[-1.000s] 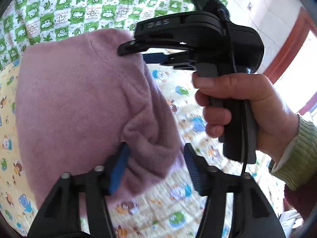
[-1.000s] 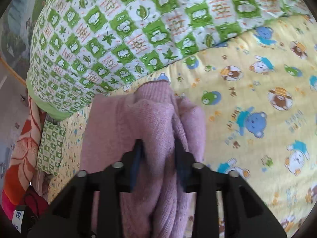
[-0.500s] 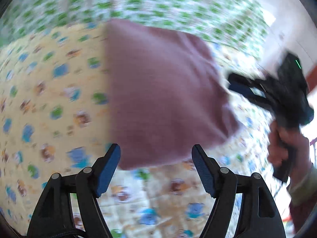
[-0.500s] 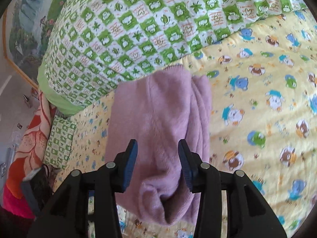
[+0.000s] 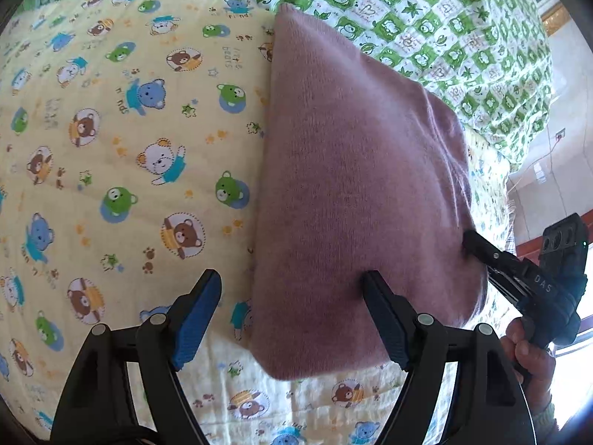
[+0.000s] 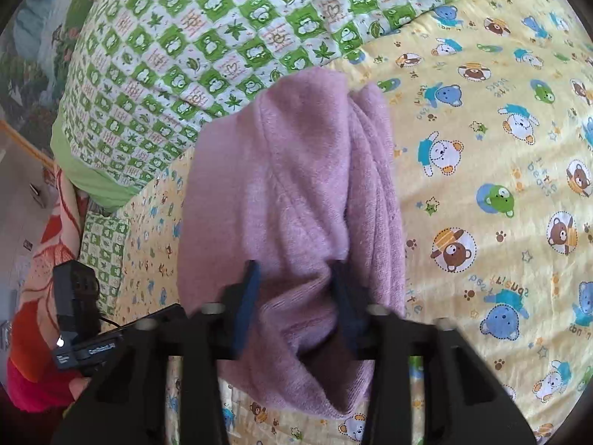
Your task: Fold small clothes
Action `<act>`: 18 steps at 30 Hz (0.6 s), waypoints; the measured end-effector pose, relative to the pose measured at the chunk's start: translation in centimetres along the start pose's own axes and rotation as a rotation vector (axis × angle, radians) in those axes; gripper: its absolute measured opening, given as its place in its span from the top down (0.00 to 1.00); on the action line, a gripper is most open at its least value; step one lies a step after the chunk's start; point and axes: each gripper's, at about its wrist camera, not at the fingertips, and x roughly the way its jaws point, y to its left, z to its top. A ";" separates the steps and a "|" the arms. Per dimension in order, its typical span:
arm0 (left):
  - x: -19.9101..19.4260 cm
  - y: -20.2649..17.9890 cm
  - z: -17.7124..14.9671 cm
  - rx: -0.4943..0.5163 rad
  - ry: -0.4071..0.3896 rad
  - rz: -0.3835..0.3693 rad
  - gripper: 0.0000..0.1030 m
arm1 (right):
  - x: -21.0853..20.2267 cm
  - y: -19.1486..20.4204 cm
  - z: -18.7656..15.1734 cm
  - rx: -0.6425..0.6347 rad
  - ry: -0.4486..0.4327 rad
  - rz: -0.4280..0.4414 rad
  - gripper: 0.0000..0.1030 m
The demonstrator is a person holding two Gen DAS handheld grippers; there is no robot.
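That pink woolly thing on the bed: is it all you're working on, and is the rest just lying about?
Part of the job:
- pink knitted garment, folded on the bed
- right gripper, jaws just closed on a bunch of it
- left gripper, open over its near edge

Just lying about:
- yellow bear-print sheet
- green checked quilt
- red flowered cloth

Yellow bear-print sheet (image 5: 122, 170), green-white checked quilt (image 6: 207, 37) behind; red floral cloth (image 6: 40, 278) at lower-left edge.

Right tool (image 6: 294, 296) nipping the mauve knit.

Its jaws have just been closing, and a bunched fold of the folded mauve garment (image 6: 296, 185) sits between the blue pads. The garment lies on the yellow bear-print sheet (image 6: 481, 185), just below the green checked quilt (image 6: 222, 37).
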 end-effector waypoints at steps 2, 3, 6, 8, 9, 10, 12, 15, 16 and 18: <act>0.1 -0.5 0.1 0.005 -0.001 -0.005 0.23 | -0.9 -0.2 0.6 0.013 -0.019 0.001 0.90; 0.2 -0.7 0.2 0.013 -0.001 -0.004 0.23 | -2.0 -0.4 0.8 0.031 -0.054 0.036 0.91; 0.9 -1.3 0.2 0.028 0.013 -0.005 0.22 | -4.6 -0.3 1.1 0.043 -0.132 0.070 0.93; 1.5 -1.4 -0.2 0.032 0.028 -0.002 0.22 | -5.3 -0.5 0.6 0.036 -0.149 0.042 0.93; 1.9 -1.4 -0.3 0.032 0.037 -0.001 0.22 | -5.1 -0.8 0.2 0.040 -0.144 0.031 0.93; 2.4 -1.5 -0.4 0.035 0.048 -0.002 0.22 | -4.5 -1.4 -0.5 0.049 -0.127 0.015 0.94; 3.3 -1.4 -0.7 0.045 0.064 0.010 0.18 | -3.2 -2.6 -1.5 0.061 -0.102 -0.027 0.94; 4.3 -1.4 -0.9 0.056 0.070 0.022 0.15 | -1.4 -4.6 -2.9 0.089 -0.089 -0.078 0.94; 4.5 -1.5 -1.0 0.060 0.073 0.027 0.15 | -1.2 -5.0 -3.1 0.098 -0.091 -0.078 0.94; 4.6 -1.5 -1.0 0.060 0.074 0.026 0.15 | -0.8 -5.1 -3.1 0.100 -0.101 -0.087 0.94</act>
